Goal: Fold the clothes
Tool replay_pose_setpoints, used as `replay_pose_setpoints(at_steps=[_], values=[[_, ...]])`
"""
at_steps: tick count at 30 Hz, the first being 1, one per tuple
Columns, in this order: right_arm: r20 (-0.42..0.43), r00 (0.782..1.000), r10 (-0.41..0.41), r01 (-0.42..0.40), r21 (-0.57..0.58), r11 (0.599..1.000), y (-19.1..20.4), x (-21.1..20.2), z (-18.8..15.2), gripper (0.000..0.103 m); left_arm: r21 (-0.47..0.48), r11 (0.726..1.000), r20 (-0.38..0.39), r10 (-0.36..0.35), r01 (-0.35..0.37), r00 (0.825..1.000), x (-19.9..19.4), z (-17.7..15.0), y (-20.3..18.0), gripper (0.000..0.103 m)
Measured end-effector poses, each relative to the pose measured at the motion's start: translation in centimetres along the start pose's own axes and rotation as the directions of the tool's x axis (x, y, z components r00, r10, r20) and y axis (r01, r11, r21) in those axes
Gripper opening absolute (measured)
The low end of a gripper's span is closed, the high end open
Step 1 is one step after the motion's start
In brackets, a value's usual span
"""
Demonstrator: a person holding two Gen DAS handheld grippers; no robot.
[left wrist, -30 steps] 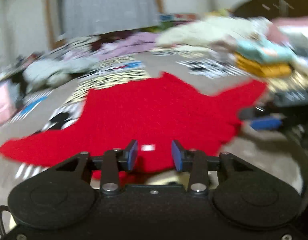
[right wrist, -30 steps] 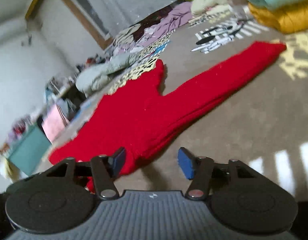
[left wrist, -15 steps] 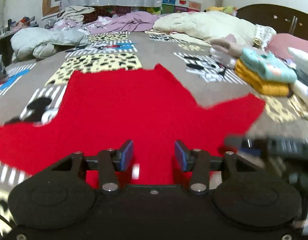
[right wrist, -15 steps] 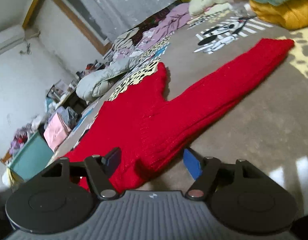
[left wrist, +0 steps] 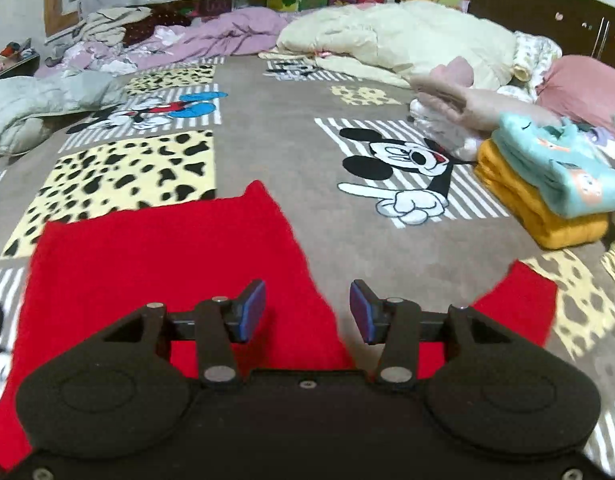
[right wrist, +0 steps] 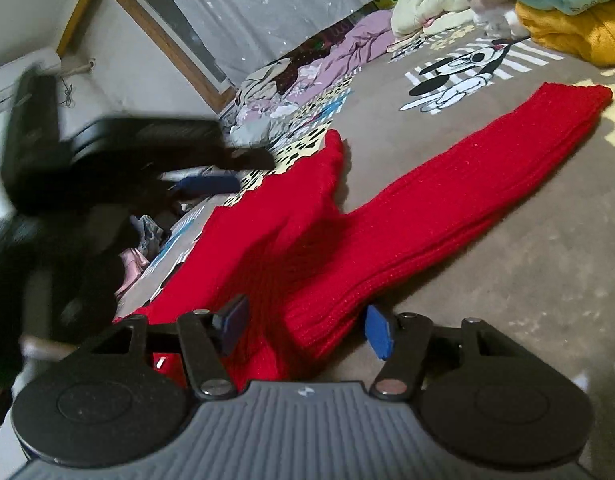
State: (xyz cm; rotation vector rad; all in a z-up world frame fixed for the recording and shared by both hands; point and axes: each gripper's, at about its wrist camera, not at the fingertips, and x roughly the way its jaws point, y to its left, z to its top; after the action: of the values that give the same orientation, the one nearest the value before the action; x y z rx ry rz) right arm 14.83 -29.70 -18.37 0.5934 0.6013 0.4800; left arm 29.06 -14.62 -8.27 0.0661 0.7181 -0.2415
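A red knit sweater (left wrist: 159, 264) lies flat on the patterned bed cover, one sleeve (right wrist: 479, 184) stretched out to the right. My left gripper (left wrist: 307, 312) hovers open above the sweater's right edge, near the armpit, with nothing between its fingers. My right gripper (right wrist: 305, 326) is open low over the shoulder end of that sleeve, and red knit lies between its blue pads. In the right wrist view the left gripper (right wrist: 211, 180) shows as a blurred dark shape up on the left.
A folded stack, teal top (left wrist: 563, 164) on a mustard sweater (left wrist: 535, 208), sits to the right. Cream bedding (left wrist: 395, 44), a pink pillow (left wrist: 587, 84) and crumpled clothes (left wrist: 179, 40) line the far side. The bed cover (left wrist: 287, 136) is bare between them.
My left gripper has swung right and forward across the sweater, from its middle to its right edge. The right gripper has dropped lower onto the sleeve's shoulder end.
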Motion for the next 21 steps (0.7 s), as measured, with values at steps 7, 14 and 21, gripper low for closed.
replay_pose_setpoints(at_steps=[7, 14, 21], values=[[0.004, 1.0, -0.018, 0.018, 0.008, 1.0, 0.3, 0.2, 0.6, 0.051, 0.019, 0.998, -0.059, 0.066, -0.065, 0.996, 4.9, 2.1, -0.6, 0.041], [-0.005, 0.998, -0.061, 0.061, 0.005, 0.998, 0.5, 1.1, 1.0, 0.036, 0.059, 0.993, -0.11, 0.107, -0.101, 0.988, 7.8, 3.0, -0.6, 0.034], [0.035, 0.998, -0.06, 0.063, -0.106, 0.992, 2.5, 1.1, 1.3, 0.019, 0.008, 0.998, -0.108, 0.069, -0.068, 0.992, 7.7, 3.3, 1.4, 0.009]])
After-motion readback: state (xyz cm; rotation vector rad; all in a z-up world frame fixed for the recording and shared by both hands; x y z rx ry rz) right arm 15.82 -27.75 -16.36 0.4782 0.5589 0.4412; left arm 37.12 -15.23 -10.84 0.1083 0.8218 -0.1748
